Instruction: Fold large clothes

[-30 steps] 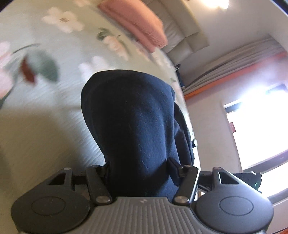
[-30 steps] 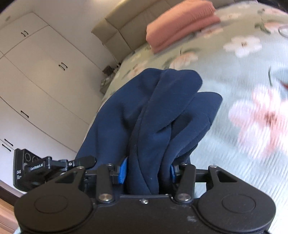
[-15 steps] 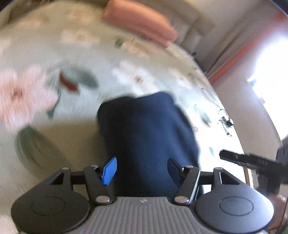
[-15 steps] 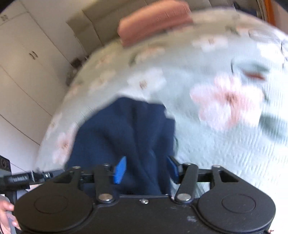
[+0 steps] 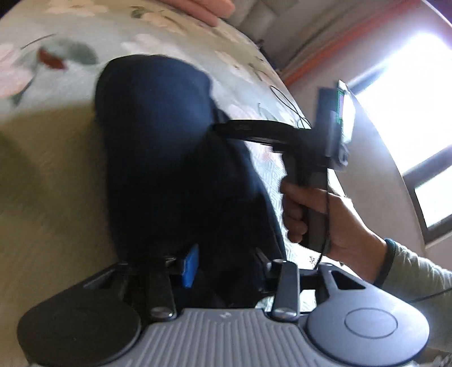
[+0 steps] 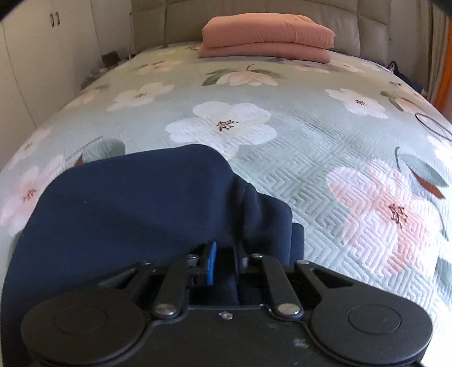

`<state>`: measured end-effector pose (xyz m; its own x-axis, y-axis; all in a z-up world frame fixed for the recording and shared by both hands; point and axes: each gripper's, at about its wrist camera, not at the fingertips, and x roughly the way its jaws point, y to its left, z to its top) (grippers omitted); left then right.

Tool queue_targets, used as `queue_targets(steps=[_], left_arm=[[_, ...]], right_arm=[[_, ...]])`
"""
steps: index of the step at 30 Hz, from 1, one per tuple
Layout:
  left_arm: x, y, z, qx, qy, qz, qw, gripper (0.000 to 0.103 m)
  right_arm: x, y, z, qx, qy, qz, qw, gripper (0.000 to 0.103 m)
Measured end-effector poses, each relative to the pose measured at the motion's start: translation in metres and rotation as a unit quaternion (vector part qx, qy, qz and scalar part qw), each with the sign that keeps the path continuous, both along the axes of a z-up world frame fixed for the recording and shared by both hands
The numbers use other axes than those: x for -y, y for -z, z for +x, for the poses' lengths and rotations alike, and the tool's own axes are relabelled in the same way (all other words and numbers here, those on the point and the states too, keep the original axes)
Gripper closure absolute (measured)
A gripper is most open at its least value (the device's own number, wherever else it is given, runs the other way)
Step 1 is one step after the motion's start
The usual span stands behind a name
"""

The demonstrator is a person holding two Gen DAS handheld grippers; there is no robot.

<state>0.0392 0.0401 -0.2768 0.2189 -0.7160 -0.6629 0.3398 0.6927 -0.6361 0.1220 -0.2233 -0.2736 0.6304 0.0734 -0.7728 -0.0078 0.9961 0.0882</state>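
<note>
Right claw (image 6: 224, 258): I have it pinching a fold of the navy garment (image 6: 135, 209), blue pad on one side, dark finger on the other, cloth filling the narrow gap between them.

Left claw (image 5: 226, 264): fingers stand apart with navy cloth bunched between them; the picture is blurred and dark there, so I cannot tell whether they bite on the fabric or merely straddle it.

Navy garment (image 5: 161, 152): a heavy, dark blue piece, heaped and creased, lying on the bed at its near edge. In my right view it spreads to the left of the claw, with a rolled ridge running up from the fingers. In my left view it rises as a tall dark mound straight ahead.

Right hand (image 5: 319, 217): seen from my left view, just right of the garment, wrapped round the handle of the other gripper unit, whose arm reaches across to touch the cloth.

Bedspread (image 6: 310, 146): pale green, quilted, printed with white and pink flowers; it covers the whole bed under the garment.

Pink folded bedding (image 6: 268, 38): a neat stack at the far end of the bed, well apart from the garment, against the padded headboard (image 6: 169, 22).

Cupboards (image 6: 42, 56): pale doors, far left.
</note>
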Motion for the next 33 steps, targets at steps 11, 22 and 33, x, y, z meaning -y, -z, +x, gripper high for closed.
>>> queue_targets(steps=[11, 22, 33], left_arm=[[0.021, -0.014, -0.01, -0.005, -0.018, 0.089, 0.9959, 0.062], [0.02, -0.121, -0.058, 0.003, -0.023, 0.161, 0.9867, 0.057], [0.051, -0.297, -0.082, 0.151, -0.107, 0.289, 0.9393, 0.027]], right_arm=[[-0.017, -0.032, -0.11, -0.091, -0.019, 0.004, 0.996, 0.061], [0.032, -0.098, -0.196, -0.176, 0.016, 0.006, 0.984, 0.054], [-0.034, -0.282, -0.188, -0.078, 0.024, -0.04, 0.996, 0.021]])
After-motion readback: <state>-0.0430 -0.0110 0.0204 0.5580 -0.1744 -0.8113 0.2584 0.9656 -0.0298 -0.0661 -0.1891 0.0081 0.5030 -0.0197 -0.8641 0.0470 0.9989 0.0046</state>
